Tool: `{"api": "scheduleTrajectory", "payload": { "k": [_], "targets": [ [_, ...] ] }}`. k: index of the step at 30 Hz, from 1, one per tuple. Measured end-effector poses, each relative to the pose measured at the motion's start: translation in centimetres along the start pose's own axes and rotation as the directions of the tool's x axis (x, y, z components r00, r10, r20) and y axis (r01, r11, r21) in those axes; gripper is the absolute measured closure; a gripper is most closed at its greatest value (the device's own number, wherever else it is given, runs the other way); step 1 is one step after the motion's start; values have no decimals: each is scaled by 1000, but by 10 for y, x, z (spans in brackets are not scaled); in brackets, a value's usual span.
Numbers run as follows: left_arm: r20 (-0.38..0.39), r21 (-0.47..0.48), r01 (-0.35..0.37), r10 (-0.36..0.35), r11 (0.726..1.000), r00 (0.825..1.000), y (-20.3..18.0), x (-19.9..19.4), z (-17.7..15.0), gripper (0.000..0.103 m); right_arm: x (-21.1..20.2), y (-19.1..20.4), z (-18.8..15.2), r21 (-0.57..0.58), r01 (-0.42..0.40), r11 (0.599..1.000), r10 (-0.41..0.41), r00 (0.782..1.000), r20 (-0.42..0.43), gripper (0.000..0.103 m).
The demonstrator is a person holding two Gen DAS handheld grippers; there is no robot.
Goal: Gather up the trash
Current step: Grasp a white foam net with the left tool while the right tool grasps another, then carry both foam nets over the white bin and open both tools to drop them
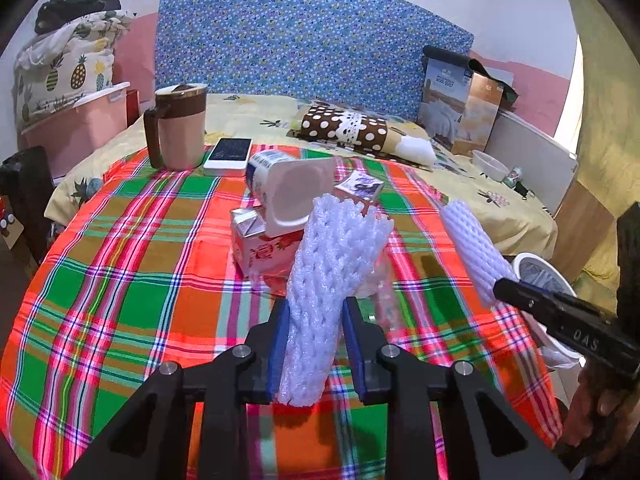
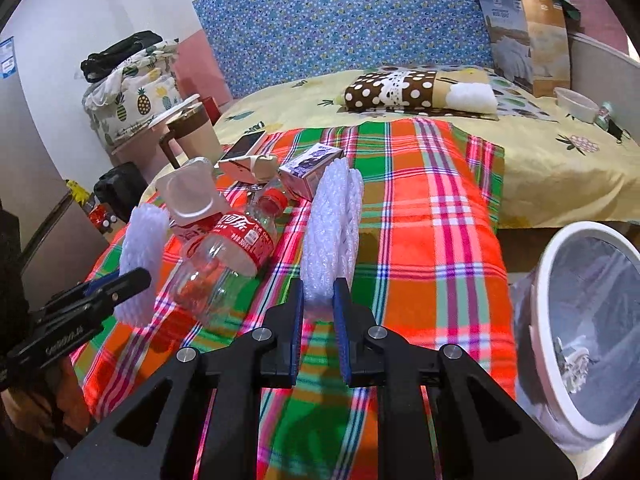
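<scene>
A plaid cloth point(image 1: 132, 280) in orange, green and pink covers the round counter, with a bed in yellow pineapple sheets point(image 2: 304, 100) behind it and a blue dotted headboard point(image 1: 288, 36) against the wall.

Two white foam net sleeves show, both soft, ribbed and tubular. The left claw point(image 1: 315, 344) is clamped on one foam sleeve point(image 1: 332, 264), which stands tilted between its blue pads above the cloth. The right claw point(image 2: 318, 320) pinches the other foam sleeve point(image 2: 334, 220), squeezed flat and upright between its pads.

The rest of the trash lies heaped mid-counter: one clear plastic cola bottle point(image 2: 224, 260) with a red label and red cap, on its side; one white yogurt cup point(image 1: 288, 192) tipped over, resting on one pink strawberry milk carton point(image 1: 260, 248); one small purple-and-white cardboard box point(image 1: 360, 186) just behind.

At the counter's far edge stand one beige-and-brown lidded mug point(image 1: 180, 124) and one white phone point(image 1: 228, 154) lying flat beside it. One round white-rimmed bin point(image 2: 592, 328), lined with a translucent bag, sits off the counter's right edge.
</scene>
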State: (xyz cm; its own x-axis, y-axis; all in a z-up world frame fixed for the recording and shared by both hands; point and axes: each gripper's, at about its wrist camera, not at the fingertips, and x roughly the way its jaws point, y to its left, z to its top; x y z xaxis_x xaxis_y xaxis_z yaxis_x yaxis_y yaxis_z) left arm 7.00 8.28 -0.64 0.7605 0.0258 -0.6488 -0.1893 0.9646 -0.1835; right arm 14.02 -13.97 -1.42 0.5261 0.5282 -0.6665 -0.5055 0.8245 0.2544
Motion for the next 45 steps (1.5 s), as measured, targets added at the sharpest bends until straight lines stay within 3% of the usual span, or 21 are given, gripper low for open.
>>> {"api": "scheduleTrajectory", "payload": {
  "k": [8, 23, 36, 45],
  "targets": [
    [9, 34, 53, -53, 998, 999, -31, -12, 0, 76, -21, -8, -8, 17, 20, 1000, -21, 999, 35, 86],
    [-49, 103, 159, -155, 982, 987, -91, 1, -8, 76, -44, -35, -24, 91, 79, 993, -86, 993, 75, 86],
    [-110, 152, 258, -243, 954, 964, -138, 27, -10, 76, -62, -70, -36, 172, 158, 972, -174, 981, 81, 86],
    [-154, 209, 342, -314, 916, 937, -184, 43, -10, 76, -76, -104, -47, 245, 230, 942, -253, 965, 67, 86]
  ]
}}
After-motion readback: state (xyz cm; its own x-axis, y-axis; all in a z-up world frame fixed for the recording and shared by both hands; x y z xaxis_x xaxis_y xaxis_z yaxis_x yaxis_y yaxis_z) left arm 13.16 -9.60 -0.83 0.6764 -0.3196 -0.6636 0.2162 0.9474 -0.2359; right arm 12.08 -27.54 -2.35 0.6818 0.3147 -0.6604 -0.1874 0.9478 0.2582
